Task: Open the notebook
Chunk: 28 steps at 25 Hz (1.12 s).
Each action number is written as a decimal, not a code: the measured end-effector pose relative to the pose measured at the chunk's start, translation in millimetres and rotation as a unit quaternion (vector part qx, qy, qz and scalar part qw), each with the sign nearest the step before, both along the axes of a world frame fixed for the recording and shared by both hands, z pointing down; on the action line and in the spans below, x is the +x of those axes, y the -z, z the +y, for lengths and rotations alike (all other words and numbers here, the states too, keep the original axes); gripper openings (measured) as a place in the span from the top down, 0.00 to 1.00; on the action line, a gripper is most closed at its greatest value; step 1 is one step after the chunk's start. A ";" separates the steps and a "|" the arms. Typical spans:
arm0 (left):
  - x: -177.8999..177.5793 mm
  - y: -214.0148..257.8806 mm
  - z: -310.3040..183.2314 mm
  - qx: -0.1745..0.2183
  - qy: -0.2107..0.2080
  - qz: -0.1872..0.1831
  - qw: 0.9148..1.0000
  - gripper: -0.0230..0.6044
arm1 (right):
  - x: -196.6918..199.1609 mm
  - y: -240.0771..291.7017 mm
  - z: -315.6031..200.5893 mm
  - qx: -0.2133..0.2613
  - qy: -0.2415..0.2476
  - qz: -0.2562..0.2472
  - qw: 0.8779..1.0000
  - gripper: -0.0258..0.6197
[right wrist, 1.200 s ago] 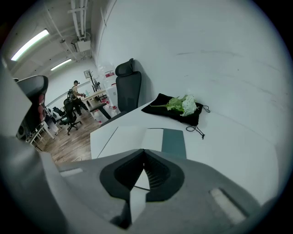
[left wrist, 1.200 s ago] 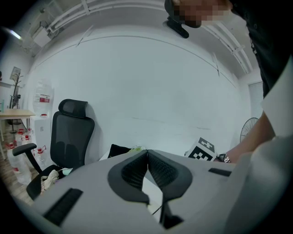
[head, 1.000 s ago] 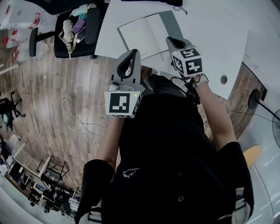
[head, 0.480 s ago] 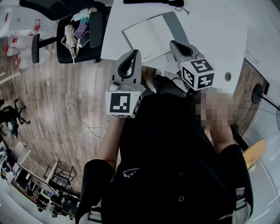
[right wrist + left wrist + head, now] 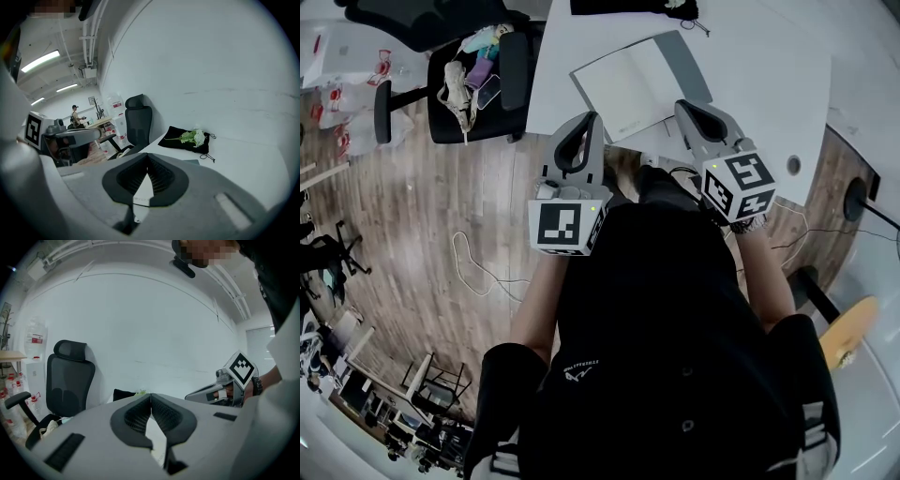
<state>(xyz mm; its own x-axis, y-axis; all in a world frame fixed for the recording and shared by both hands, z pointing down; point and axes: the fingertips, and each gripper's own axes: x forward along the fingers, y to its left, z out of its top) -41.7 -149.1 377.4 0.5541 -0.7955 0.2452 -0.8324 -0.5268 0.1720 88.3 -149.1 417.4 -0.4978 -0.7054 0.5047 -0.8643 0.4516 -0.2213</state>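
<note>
Your left gripper [image 5: 589, 120], right gripper [image 5: 684, 106]: jaws together, nothing between. Notebook [image 5: 628, 82] open on bench [image 5: 759, 66], just beyond both. In gripper views, jaws hide most of it.

light: bright, even ceiling strips | edges: fisheye warp, dark vignette
</note>
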 end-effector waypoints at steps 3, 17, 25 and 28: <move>-3.7 0.5 -1.2 0.002 -0.001 0.001 1.000 0.95 | -2.6 11.2 4.0 0.014 0.001 -0.010 1.000 0.95; -25.1 17.0 -2.8 0.022 0.013 0.001 1.000 0.95 | -6.1 55.6 15.6 0.070 -0.006 -0.045 0.996 0.95; -36.6 34.9 -5.4 0.042 0.026 0.004 0.999 0.95 | -23.3 75.4 16.8 0.101 0.009 -0.058 0.993 0.95; -36.9 44.8 -5.1 0.049 0.027 0.004 0.998 0.95 | -25.7 81.6 17.6 0.109 0.006 -0.061 0.992 0.95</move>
